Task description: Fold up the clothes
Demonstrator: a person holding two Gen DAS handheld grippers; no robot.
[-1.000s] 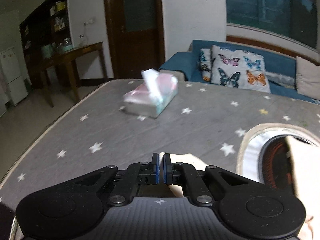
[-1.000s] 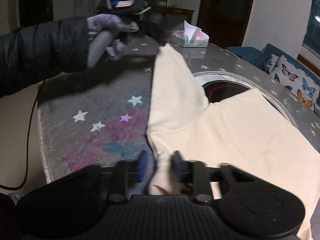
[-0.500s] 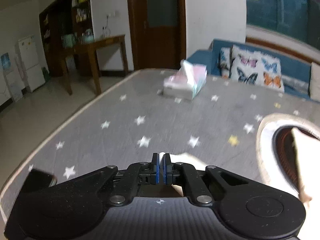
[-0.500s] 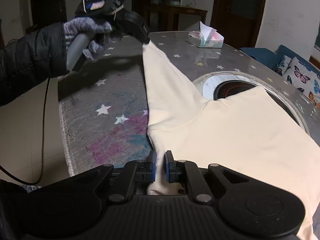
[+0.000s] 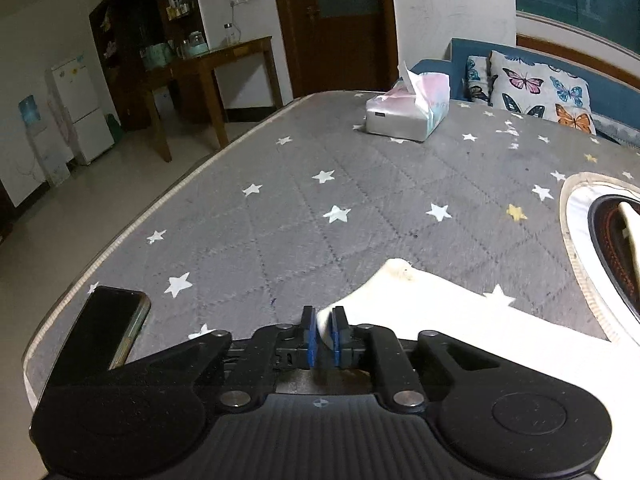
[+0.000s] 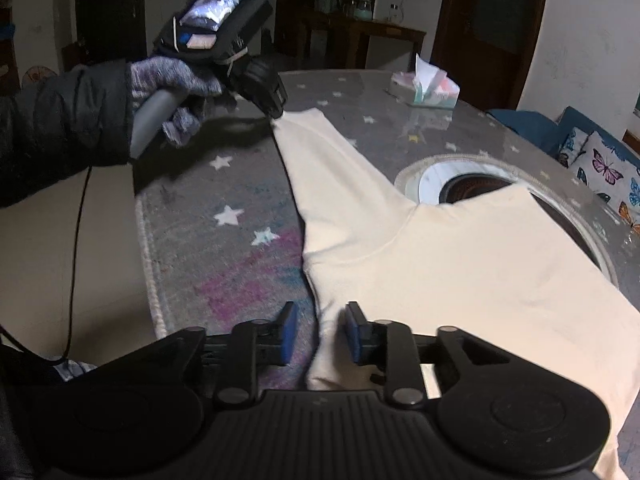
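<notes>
Your right claw (image 6: 318, 332) has just let go: half a second ago its pads were pinched on the shoulder fold of the cream shirt (image 6: 460, 264), and now they stand wide with the cloth lying loose between them. Your left claw (image 5: 324, 334) remains pinched narrow on the sleeve end, drawn out toward the worktop's (image 5: 360, 200) left edge near the phone (image 5: 104, 324). The shirt lies flat across the worktop, its body over the round opening (image 6: 472, 184), the tissue box (image 5: 408, 114) well apart by the far edge. The sleeve looks spread, so folding it inward seems next.
</notes>
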